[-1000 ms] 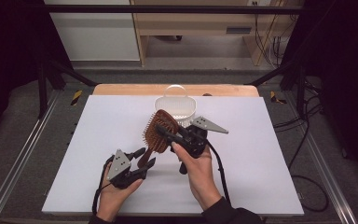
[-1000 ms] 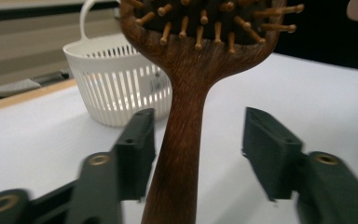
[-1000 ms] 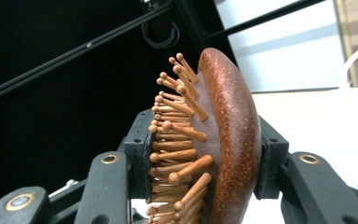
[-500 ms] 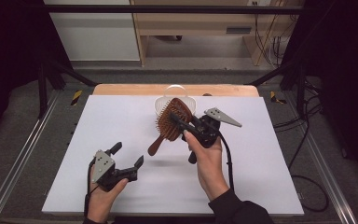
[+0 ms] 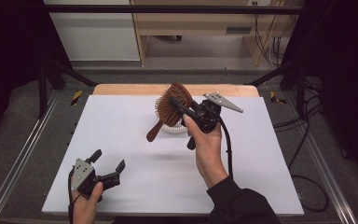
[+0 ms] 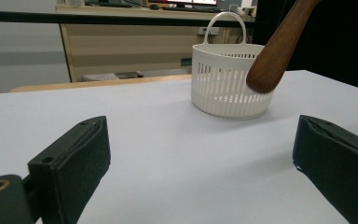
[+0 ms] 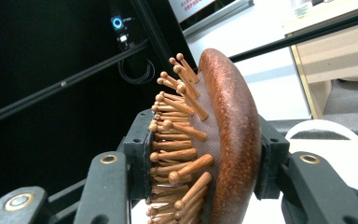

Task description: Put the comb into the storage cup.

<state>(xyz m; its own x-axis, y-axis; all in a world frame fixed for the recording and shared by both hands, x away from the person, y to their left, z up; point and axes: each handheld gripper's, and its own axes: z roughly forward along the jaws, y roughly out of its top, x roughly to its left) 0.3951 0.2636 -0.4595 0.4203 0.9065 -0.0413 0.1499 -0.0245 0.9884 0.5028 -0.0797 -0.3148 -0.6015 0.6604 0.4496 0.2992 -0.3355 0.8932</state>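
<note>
Moved: the right gripper (image 5: pixel 186 109) has carried the hairbrush (image 5: pixel 172 106) farther toward 12 o'clock, now above the basket (image 5: pixel 168 127); the left gripper (image 5: pixel 107 164) has drawn back to 7 o'clock.
Table (image 5: pixel 121 121): white, bare at centre.
Basket: at 12 o'clock; nothing seen inside.
Hairbrush: aloft, clamped across its head, handle pointing to 7 o'clock.
Left gripper: jaws wide apart, holding nothing.
Progress: brush lifted; lowering it in probably remains.
</note>
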